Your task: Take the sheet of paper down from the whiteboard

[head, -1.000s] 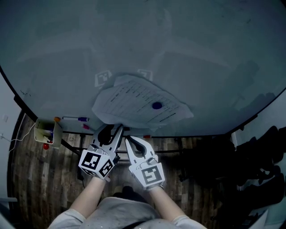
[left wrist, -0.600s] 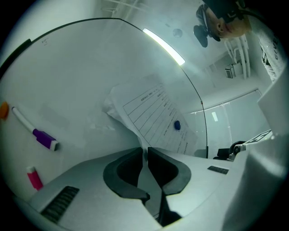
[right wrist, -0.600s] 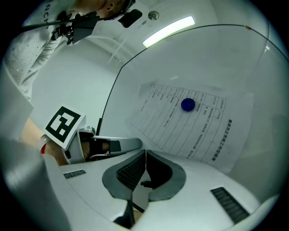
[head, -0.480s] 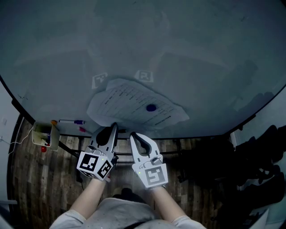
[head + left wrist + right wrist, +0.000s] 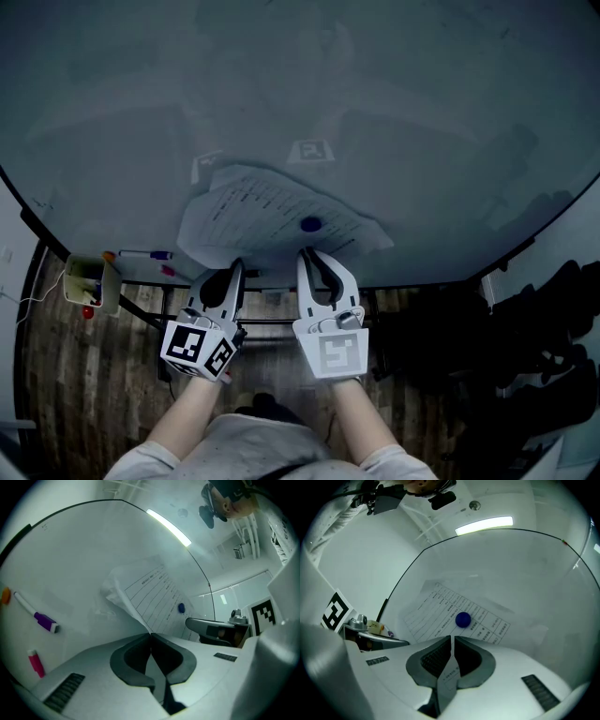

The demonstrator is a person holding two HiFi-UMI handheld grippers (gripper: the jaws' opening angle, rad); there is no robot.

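Now side by side and pointing forward, left tongs (image 5: 236, 265), just closed, and right tongs (image 5: 308, 254) each pinch the sheet (image 5: 255, 210).

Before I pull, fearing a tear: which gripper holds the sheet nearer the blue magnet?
The right gripper, shut on the sheet below the blue magnet; the left gripper, just closed on it, sits farther left.

It looks like an office or meeting room: a large whiteboard (image 5: 375, 112) with marker pens (image 5: 45, 620), a ceiling strip light (image 5: 483, 524) and a wood-plank floor (image 5: 84, 375).
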